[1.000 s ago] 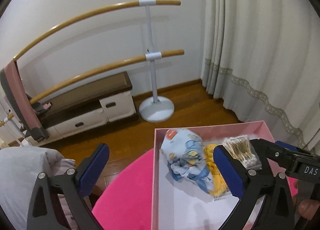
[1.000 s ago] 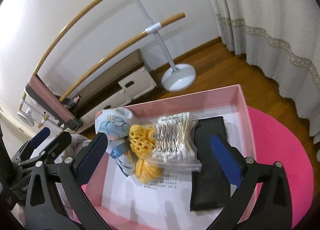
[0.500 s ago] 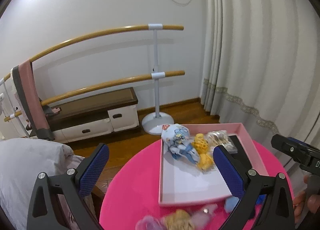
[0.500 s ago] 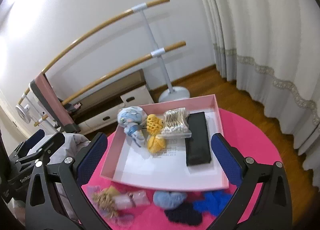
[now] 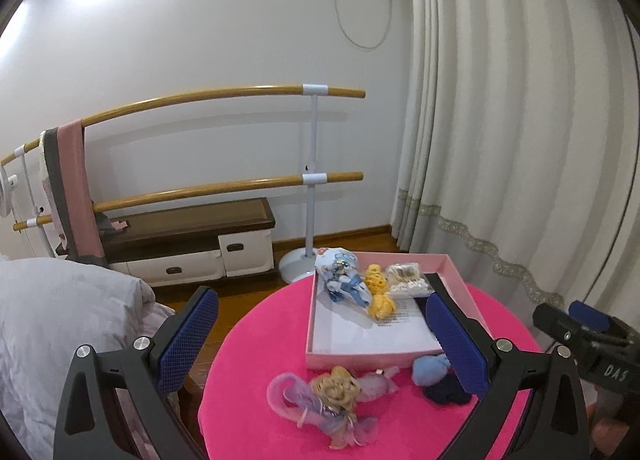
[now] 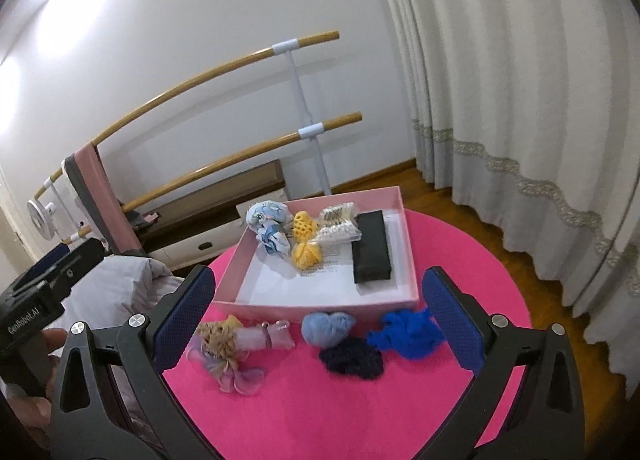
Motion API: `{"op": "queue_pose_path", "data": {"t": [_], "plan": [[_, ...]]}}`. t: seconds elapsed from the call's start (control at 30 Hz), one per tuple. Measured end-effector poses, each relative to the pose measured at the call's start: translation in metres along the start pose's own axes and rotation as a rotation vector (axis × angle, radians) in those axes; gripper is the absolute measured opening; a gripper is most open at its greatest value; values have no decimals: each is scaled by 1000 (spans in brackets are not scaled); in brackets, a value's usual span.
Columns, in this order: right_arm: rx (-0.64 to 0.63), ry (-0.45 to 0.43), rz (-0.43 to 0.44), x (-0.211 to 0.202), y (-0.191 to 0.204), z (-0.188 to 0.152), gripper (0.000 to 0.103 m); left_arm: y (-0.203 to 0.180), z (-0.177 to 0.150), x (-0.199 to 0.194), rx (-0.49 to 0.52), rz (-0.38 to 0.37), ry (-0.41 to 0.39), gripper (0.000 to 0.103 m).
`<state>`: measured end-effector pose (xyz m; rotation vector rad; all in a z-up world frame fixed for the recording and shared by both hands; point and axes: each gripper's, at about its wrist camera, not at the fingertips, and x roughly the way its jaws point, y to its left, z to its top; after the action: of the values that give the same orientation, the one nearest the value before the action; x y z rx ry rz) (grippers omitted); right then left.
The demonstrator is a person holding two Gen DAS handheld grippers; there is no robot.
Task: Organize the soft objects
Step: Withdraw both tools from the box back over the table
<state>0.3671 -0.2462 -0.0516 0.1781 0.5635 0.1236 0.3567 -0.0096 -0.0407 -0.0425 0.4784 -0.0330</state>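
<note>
A pink box (image 6: 320, 304) (image 5: 372, 358) sits on the round pink table (image 6: 320, 412). Inside lie a blue-white cloth bundle (image 6: 270, 230) (image 5: 340, 274), a yellow knitted piece (image 6: 306, 246) (image 5: 380, 294), a bag of cotton swabs (image 6: 338, 223) and a black pouch (image 6: 372, 252). In front of the box lie a purple-and-tan frilly piece (image 6: 234, 352) (image 5: 332, 400), a light blue ball (image 6: 326, 326), a navy piece (image 6: 352, 358) and a bright blue cloth (image 6: 406, 332). My left gripper (image 5: 324, 344) and right gripper (image 6: 318, 320) are both open and empty, held above the table's near side.
A ballet barre stand (image 5: 310, 195) with a pink-grey towel (image 5: 74, 187), a low bench with drawers (image 5: 188, 244) and white curtains (image 5: 520, 139) stand behind the table. Grey-white bedding (image 5: 60, 324) lies to the left. The floor is wood.
Both grippers have pulled back and up from the box, still open. The whole table and the loose pieces in front of the box have come into view.
</note>
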Motion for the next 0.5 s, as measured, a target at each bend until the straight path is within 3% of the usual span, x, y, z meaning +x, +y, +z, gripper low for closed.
{"op": "queue_pose_path", "data": {"t": [0.2, 0.5], "plan": [[-47, -60, -67, -36, 12, -22, 103, 2, -28, -44, -6, 6, -31, 103], [-96, -98, -110, -72, 29, -50, 103, 22, -62, -88, -45, -20, -4, 103]]}}
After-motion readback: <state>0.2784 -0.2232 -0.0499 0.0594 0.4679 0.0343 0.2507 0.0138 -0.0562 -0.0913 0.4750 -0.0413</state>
